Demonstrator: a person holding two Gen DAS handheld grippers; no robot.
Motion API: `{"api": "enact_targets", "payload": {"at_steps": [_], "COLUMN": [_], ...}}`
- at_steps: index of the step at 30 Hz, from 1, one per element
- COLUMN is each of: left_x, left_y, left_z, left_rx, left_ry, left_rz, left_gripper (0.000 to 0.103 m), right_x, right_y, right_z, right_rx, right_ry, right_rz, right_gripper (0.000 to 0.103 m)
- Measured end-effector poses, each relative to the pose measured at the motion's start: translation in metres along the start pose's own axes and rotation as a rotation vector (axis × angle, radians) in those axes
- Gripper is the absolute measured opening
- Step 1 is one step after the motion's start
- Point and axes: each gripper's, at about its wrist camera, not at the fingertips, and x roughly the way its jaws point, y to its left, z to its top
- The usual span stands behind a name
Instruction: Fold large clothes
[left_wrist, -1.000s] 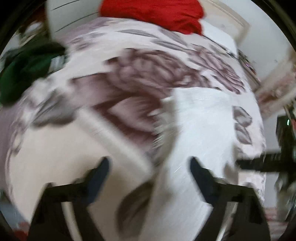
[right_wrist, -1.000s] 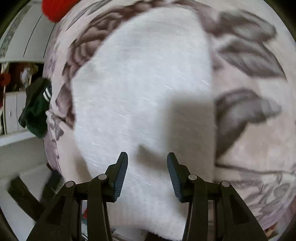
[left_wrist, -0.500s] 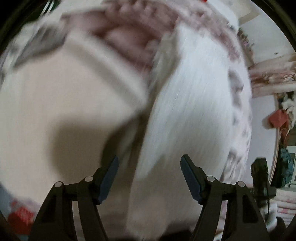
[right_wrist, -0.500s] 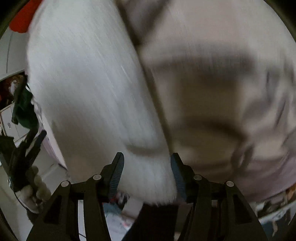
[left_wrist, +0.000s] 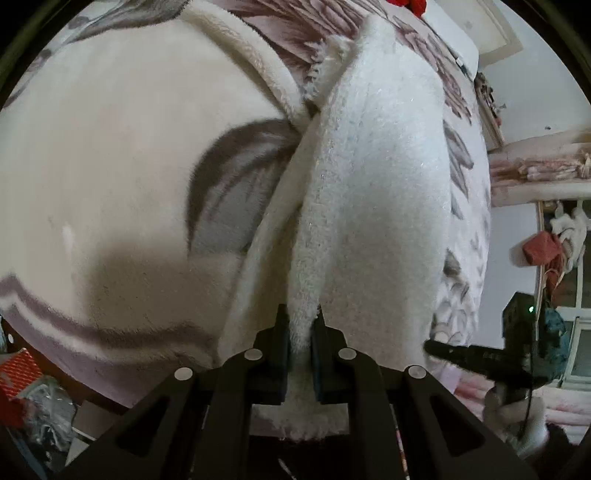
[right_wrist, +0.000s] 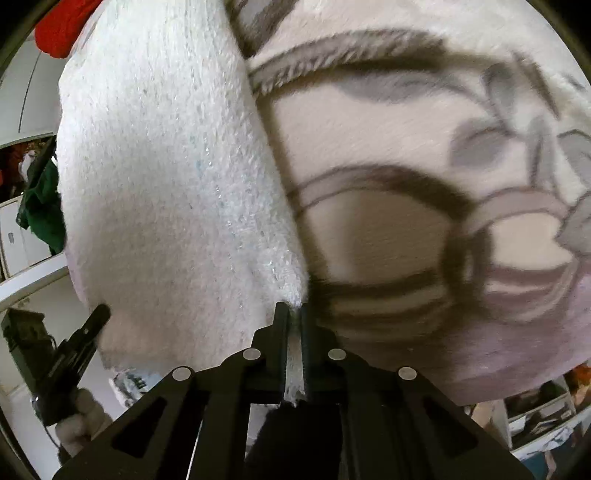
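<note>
A fluffy white garment (left_wrist: 373, 192) lies lengthwise on a bed covered by a cream blanket with grey-mauve flower print (left_wrist: 110, 155). My left gripper (left_wrist: 300, 325) is shut on the garment's near edge at its left corner. In the right wrist view the same white garment (right_wrist: 166, 177) fills the left half, and my right gripper (right_wrist: 294, 314) is shut on its near right corner, beside the printed blanket (right_wrist: 424, 229). Each gripper shows in the other's view, the right one (left_wrist: 480, 360) and the left one (right_wrist: 77, 343).
A red cloth (right_wrist: 59, 26) lies at the bed's far end. A dark green garment (right_wrist: 40, 206) hangs at the left near white cupboards. Clutter and a red box (left_wrist: 18, 373) sit on the floor. A window and hanging clothes (left_wrist: 554, 247) are at the right.
Both grippers dropped to the garment's near edge and closed on it, left on the left corner, right on the right corner. They were open a second ago.
</note>
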Motion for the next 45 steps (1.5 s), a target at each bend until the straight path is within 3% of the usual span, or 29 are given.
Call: {"api": "enact_targets", "payload": {"at_steps": [3,4,6,10,11,12,14,15,20,26,27,28,29,30,35,39,42,45], "left_x": [0.027,0.032,0.034,0.014,0.006,-0.001,-0.007,-0.004,0.044,0.046,0.043,0.041,0.037,0.029,-0.011,-0.043,-0.057,-0.077], "left_y": [0.022,0.03,0.035,0.037,0.042,0.048,0.063,0.067,0.086,0.065,0.062,0.062,0.061,0.059,0.046,0.034,0.023,-0.002], "left_z": [0.004,0.005,0.012,0.013,0.011,0.01,0.008,0.011,0.018,0.012,0.01,0.008,0.006,0.005,-0.015,-0.037,-0.027,0.008], "left_rx": [0.007,-0.009,-0.012,0.008,-0.002,-0.019,-0.042,-0.056,-0.147,-0.004,0.006,0.006,0.003,0.002,-0.034,-0.042,-0.057,-0.025], "left_ry": [0.019,0.029,0.038,0.058,0.061,0.058,0.05,0.053,0.135,0.097,0.087,0.086,0.078,0.068,0.031,0.036,0.012,-0.069], "left_rz": [0.075,0.063,0.053,-0.008,-0.031,-0.054,-0.091,-0.102,-0.228,-0.147,-0.143,-0.148,-0.148,-0.153,-0.158,-0.144,-0.19,-0.278], "left_gripper": [0.008,0.008,0.009,0.021,0.023,0.026,0.044,0.061,0.063,0.061,0.038,0.026,0.022,0.016,0.012,0.012,0.012,0.011], "right_x": [0.009,0.016,0.037,0.04,0.038,0.039,0.039,0.044,0.09,0.139,0.148,0.156,0.159,0.161,0.136,0.106,0.092,0.07], "right_y": [-0.003,-0.013,-0.018,-0.033,-0.034,-0.036,-0.041,-0.042,-0.041,-0.013,-0.003,0.009,0.015,0.018,0.019,0.013,0.005,0.004], "right_z": [0.002,0.003,0.008,0.008,0.006,0.009,0.007,0.006,0.007,0.007,0.004,0.002,0.008,0.006,-0.018,-0.059,-0.075,-0.066], "right_rx": [-0.016,-0.002,0.051,0.132,0.133,0.132,0.138,0.143,0.126,0.082,0.06,0.045,0.037,0.056,0.075,0.036,0.105,0.16], "right_ry": [-0.007,0.011,0.068,0.07,0.059,0.051,0.036,0.042,0.14,0.153,0.156,0.16,0.162,0.159,0.146,0.22,0.269,0.245], "right_rz": [-0.064,-0.059,0.004,0.156,0.201,0.225,0.287,0.342,0.531,0.591,0.586,0.575,0.57,0.594,0.611,0.577,0.666,0.803], "right_gripper": [0.0,0.0,0.0,0.001,0.009,0.029,0.062,0.063,0.069,0.069,0.063,0.055,0.041,0.034,0.026,0.024,0.024,0.024]}}
